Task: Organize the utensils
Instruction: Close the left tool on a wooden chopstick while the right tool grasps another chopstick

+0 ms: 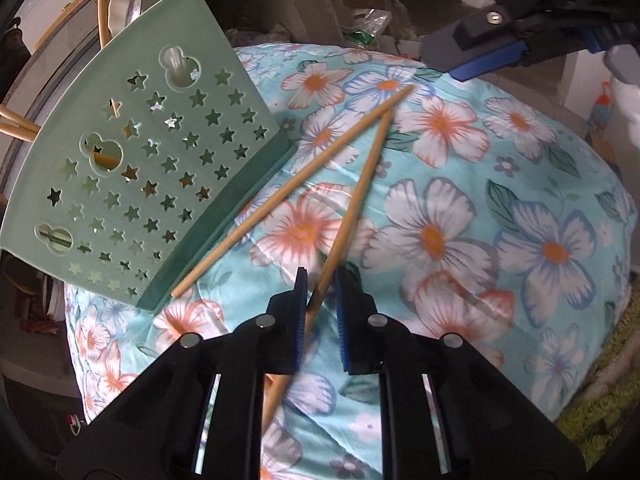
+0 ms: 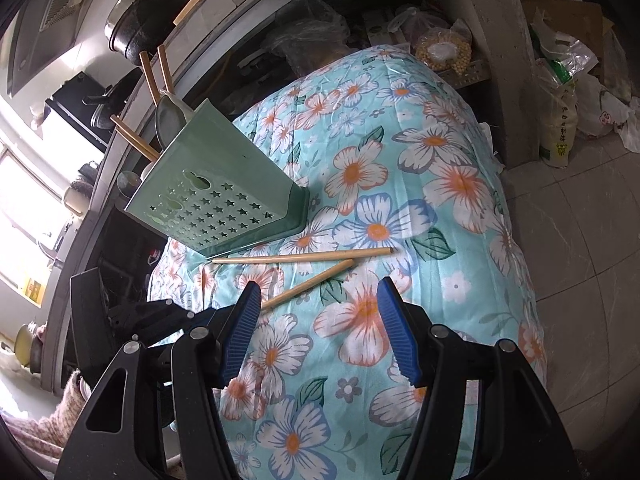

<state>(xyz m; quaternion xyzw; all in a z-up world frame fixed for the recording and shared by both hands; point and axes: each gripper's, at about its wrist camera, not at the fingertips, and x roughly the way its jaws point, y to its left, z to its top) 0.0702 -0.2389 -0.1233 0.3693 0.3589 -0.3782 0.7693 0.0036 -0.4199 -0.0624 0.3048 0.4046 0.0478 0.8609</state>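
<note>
On the desk's floral turquoise cloth (image 1: 460, 184), the left gripper (image 1: 322, 280) is nearly shut around one bamboo chopstick (image 1: 352, 208). The right gripper (image 2: 318, 296) hangs half open, empty, near the pale green star-perforated plastic utensil holder (image 2: 224, 196).

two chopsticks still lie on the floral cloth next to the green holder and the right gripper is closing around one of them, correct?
Not quite: it is the left gripper, not the right, that has one chopstick between its nearly shut pads, as the left wrist view shows. The right gripper hangs open and empty. The other chopstick lies free on the floral cloth beside the green holder.
</note>
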